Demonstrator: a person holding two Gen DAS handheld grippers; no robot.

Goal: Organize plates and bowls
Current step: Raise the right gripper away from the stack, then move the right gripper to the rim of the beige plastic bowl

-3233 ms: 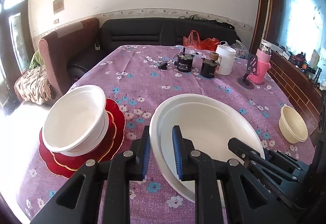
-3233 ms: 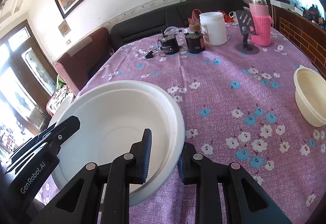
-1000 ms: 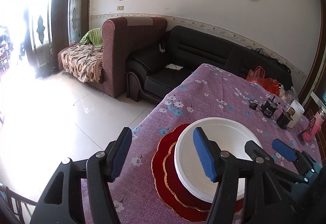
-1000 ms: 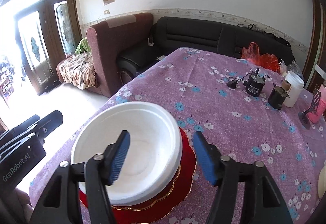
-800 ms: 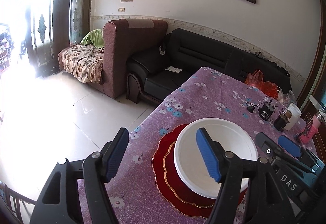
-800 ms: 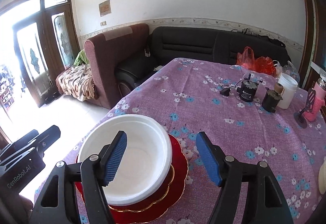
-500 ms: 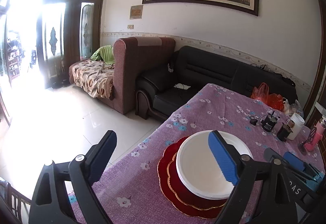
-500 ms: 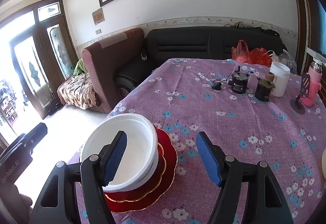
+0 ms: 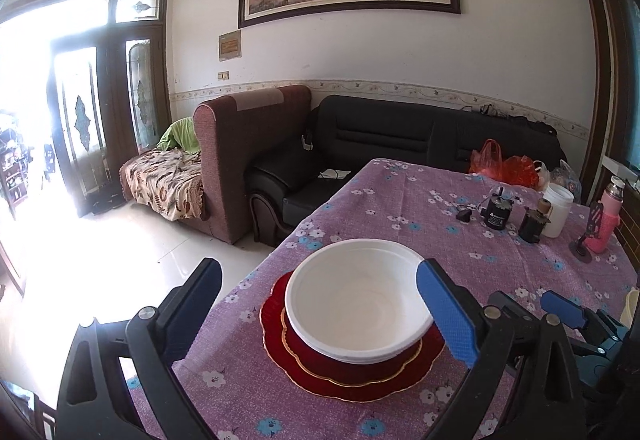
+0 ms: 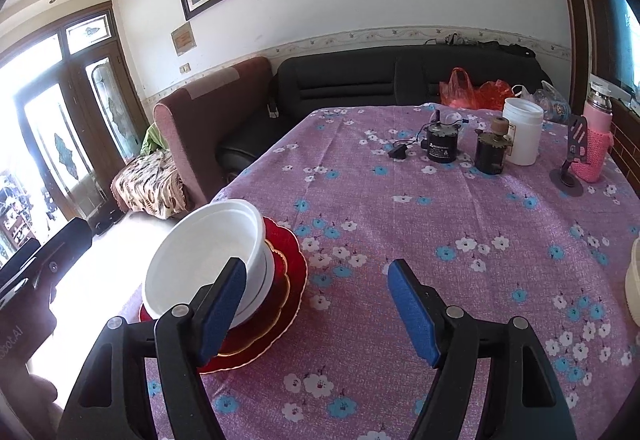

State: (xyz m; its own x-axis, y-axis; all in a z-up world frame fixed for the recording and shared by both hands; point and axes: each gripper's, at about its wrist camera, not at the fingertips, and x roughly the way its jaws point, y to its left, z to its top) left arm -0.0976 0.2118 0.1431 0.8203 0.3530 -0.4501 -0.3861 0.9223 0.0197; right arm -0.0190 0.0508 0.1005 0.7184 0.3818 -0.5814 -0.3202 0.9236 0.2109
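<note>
A stack of white bowls [image 9: 358, 304] sits on red gold-rimmed plates [image 9: 348, 372] near the table's left edge; the stack [image 10: 208, 256] and the red plates [image 10: 280, 280] also show in the right wrist view. My left gripper [image 9: 320, 308] is open and empty, raised above and in front of the stack. My right gripper [image 10: 316, 304] is open and empty, raised above the tablecloth to the right of the stack. A cream bowl [image 10: 633, 288] sits at the table's right edge.
The purple flowered tablecloth [image 10: 440, 224] covers the table. At the far end stand two small black motors [image 10: 440, 144], a white jar [image 10: 522, 136], a pink flask [image 10: 596, 136] and a black phone stand [image 10: 572, 160]. Sofas [image 9: 360, 144] stand beyond the table.
Both grippers have let go of the large white bowl, which now rests on the stack. Both have opened wide, lifted and pulled back from the stack.
</note>
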